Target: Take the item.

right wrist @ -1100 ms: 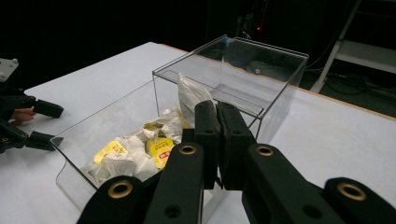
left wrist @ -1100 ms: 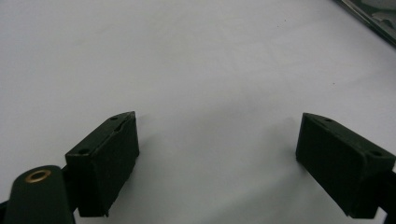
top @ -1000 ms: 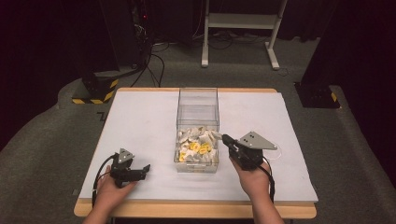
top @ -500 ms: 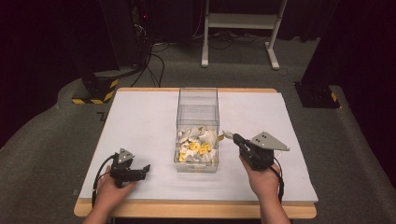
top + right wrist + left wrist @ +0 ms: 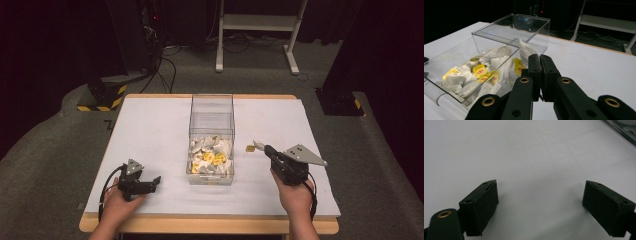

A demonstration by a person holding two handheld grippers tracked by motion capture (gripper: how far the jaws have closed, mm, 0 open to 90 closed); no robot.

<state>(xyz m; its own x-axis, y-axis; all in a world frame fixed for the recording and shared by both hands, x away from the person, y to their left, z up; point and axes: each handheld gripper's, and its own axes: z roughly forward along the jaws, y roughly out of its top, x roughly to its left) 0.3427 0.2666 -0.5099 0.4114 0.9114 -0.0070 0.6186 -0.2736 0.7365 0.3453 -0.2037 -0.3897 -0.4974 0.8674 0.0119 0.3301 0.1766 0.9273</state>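
On the right side of the white table (image 5: 150, 130), the right gripper (image 5: 261, 147) is holding a tea bag (image 5: 525, 51) pinched tight between its jaws. In the high view the little yellow tag (image 5: 249, 148) is hanging beside the tip. The gripper is sitting just to the right of the clear box (image 5: 212, 107), outside it, so it looks like the person is taking tea bags out one at a time. Holding only the top of the bag is probably letting it hang free, away from the rest. More white bags with yellow tags (image 5: 210, 159) are lying in a pile at the near end of the box, and the far end is bare. The left gripper (image 5: 156, 180) is lying low near the front left corner, well apart from the box, with its jaws spread wide and nothing between them; it seems to be waiting. The table is smooth and has a wooden edge. Around it, grey carpet is covering the floor, the room is dark, and black cables (image 5: 167, 65) and a white metal stand (image 5: 257, 22) are sitting behind.
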